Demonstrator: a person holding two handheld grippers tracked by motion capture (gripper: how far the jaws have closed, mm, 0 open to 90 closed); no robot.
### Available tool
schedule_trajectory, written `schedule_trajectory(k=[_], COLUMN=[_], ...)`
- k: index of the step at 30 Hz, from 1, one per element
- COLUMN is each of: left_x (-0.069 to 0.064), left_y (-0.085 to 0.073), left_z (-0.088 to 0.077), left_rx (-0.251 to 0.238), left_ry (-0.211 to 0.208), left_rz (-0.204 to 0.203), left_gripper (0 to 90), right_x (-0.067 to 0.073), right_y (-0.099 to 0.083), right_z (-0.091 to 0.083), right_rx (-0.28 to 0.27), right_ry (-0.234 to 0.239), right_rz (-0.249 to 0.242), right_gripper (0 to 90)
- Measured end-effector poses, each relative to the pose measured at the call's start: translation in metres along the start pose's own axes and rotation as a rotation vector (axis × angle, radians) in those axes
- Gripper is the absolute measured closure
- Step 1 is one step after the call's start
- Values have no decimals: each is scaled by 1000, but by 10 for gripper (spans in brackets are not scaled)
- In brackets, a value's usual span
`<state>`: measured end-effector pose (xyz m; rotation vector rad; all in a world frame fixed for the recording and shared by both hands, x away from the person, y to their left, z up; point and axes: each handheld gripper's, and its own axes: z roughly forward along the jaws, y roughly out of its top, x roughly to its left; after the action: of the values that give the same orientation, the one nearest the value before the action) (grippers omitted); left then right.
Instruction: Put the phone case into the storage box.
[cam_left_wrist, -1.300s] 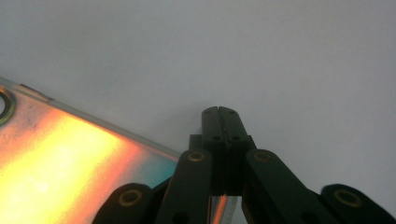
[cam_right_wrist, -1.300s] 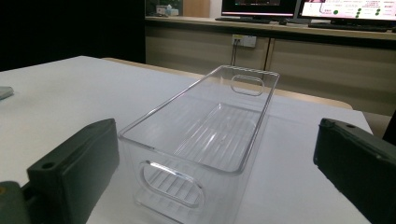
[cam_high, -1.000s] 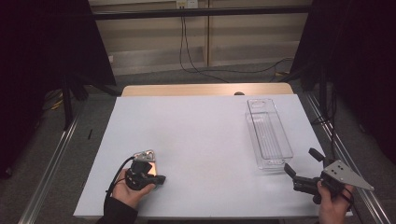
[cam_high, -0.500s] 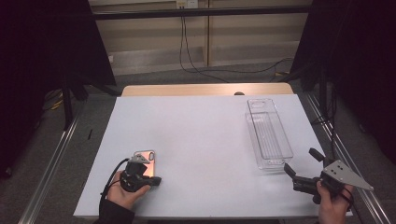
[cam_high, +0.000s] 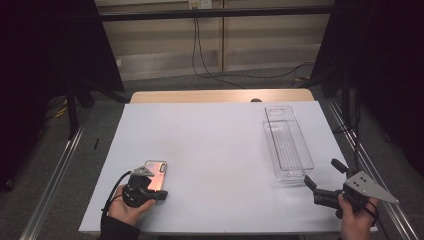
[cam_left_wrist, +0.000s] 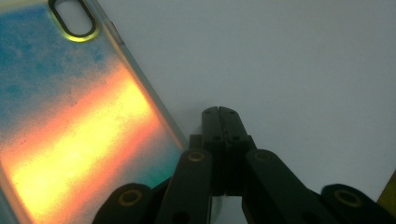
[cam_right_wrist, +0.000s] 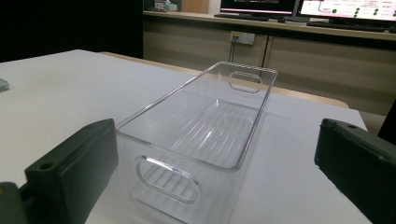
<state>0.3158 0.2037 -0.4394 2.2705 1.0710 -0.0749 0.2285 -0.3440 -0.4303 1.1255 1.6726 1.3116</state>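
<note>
A phone case (cam_high: 157, 171) with an orange and teal sheen lies flat near the front left of the white table (cam_high: 210, 145). My left gripper (cam_high: 150, 193) sits at the case's near edge, held low over the table. In the left gripper view its jaws (cam_left_wrist: 218, 113) are pressed together with nothing between them, and the phone case (cam_left_wrist: 70, 116) lies just to their left. My right gripper (cam_high: 321, 172) rests at the front right, open, pointing at the near end of a clear plastic bin (cam_high: 287, 145). The right gripper view has the empty bin (cam_right_wrist: 205, 121) ahead between the spread jaws.
The bin stands lengthwise along the table's right side. A wooden strip (cam_high: 220, 96) borders the far edge. Metal rails (cam_high: 60, 165) run down both sides of the table. Cables (cam_high: 200, 55) hang by the back wall.
My left gripper has drawn back slightly toward the near left, uncovering more of the phone case. The right gripper and the bin have not moved.
</note>
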Motion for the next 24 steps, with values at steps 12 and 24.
schedule_trajectory(k=[12,24], left_x=[6,12], left_y=[-3,-9], left_z=[-6,-13], left_rx=[10,6], left_ry=[15,34], left_rz=[14,-10], left_gripper=[900,900], right_x=[-1,-1], right_y=[0,0], right_z=[-1,-1], right_rx=[5,6], right_ry=[6,11], right_rz=[-4,-7], right_gripper=[0,0])
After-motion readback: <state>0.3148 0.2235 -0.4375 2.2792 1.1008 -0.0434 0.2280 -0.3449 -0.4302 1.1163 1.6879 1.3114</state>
